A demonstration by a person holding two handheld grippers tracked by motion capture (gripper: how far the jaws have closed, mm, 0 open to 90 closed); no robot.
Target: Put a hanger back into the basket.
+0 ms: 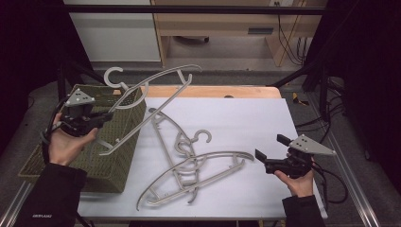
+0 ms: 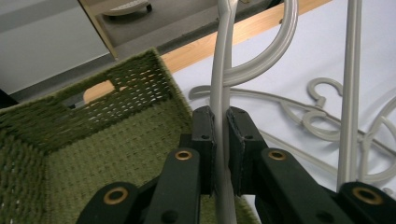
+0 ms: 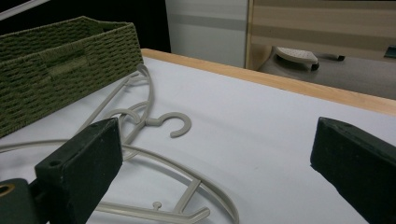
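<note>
A grey plastic hanger (image 1: pixel 146 101) is held aloft over the green woven basket (image 1: pixel 113 161), which stands at the left edge of the white table (image 1: pixel 246 123). The hanger is clamped by the left gripper (image 1: pixel 106 117), whose jaws are pressed tight on one thin arm of it; in the left gripper view that arm (image 2: pixel 223 116) is seen running straight up between the two pads, with the basket's open floor (image 2: pixel 107 154) below and to the side. The hanger is tilted, its hook (image 1: pixel 115 77) lying above the basket's far rim and its other end reaching out over the table.

The step in hand is judged to be the lowering of this hanger into the basket. It would be done well if the hanger were turned to lie along the basket's length before being let down, so that neither end catches on the rim. The grip should be released only once the hanger is low inside.

Two more hangers (image 1: pixel 189 165) lie crossed on the table beside the basket. The right gripper (image 1: pixel 269 150) is held beside them, its jaws spread wide with nothing between them.
</note>
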